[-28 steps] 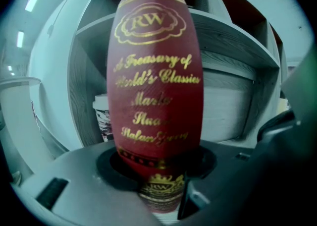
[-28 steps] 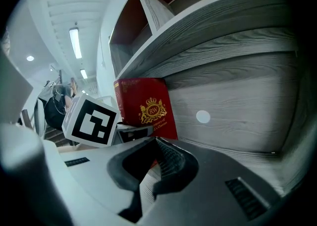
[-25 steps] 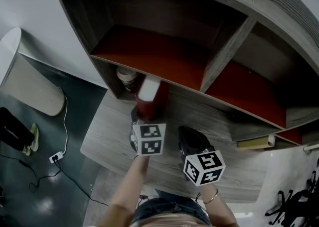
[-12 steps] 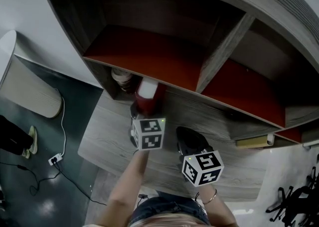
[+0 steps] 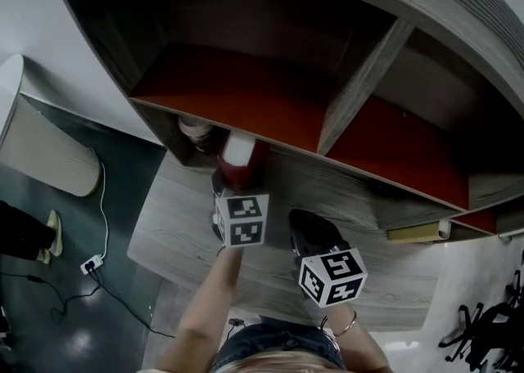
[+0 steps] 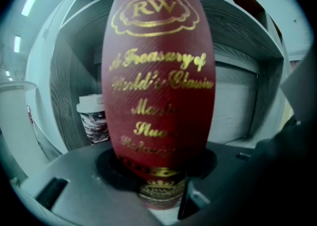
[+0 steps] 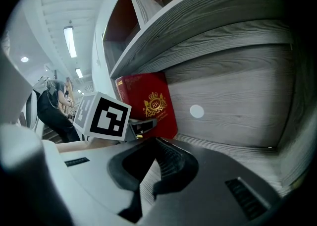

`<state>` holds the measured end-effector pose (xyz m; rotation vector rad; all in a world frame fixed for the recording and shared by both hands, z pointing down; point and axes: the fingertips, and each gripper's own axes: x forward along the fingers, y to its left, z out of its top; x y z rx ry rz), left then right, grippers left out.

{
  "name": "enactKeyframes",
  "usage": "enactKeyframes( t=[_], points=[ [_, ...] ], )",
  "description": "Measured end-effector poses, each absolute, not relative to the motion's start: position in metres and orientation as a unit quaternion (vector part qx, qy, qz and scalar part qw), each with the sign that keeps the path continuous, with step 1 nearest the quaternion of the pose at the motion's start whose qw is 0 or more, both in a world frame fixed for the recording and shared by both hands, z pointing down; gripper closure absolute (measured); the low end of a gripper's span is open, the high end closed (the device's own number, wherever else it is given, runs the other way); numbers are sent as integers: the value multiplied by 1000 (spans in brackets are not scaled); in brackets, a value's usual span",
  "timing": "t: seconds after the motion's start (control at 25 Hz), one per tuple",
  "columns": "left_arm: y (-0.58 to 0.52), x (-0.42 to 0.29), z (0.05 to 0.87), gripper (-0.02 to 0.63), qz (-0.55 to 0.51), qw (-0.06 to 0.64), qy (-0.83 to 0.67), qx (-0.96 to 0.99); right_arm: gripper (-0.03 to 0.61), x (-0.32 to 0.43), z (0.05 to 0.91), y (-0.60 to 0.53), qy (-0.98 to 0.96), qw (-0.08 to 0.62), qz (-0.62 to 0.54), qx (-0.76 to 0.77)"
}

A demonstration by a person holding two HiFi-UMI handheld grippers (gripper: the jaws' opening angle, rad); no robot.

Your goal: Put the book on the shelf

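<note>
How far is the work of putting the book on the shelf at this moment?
Done: the red book is picked up, clamped upright in the left gripper. In hand: it is held at the mouth of the lower compartment of the shelf, near a paper cup. Left: stand it inside and open the fingers. The right gripper is open, empty and takes no part.

**Operator and hand tools: appearance**

Arms bare, no sleeves. Thin bracelet (image 5: 348, 324) on the right wrist, at 5 o'clock in the head view. Blue denim waistband (image 5: 278, 345) at 6 o'clock.

Left gripper (image 6: 158, 163) and right gripper (image 7: 153, 165): grey jaw shells, paler toward 9 o'clock and darker toward 3 o'clock, with black pads. The right gripper's pads are ribbed.

Left cube (image 5: 242, 220) and right cube (image 5: 333, 275): white, with black square markers.
</note>
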<state>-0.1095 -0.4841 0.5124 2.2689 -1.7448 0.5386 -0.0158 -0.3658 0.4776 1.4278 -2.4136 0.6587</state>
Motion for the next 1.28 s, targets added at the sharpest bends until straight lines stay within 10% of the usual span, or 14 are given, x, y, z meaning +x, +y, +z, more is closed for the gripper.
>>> enactKeyframes(
  t=[1.28],
  points=[
    [-483, -108, 516, 387, 168, 101, -593, 781, 569, -13, 479, -345, -830, 129, 230, 492]
  ],
)
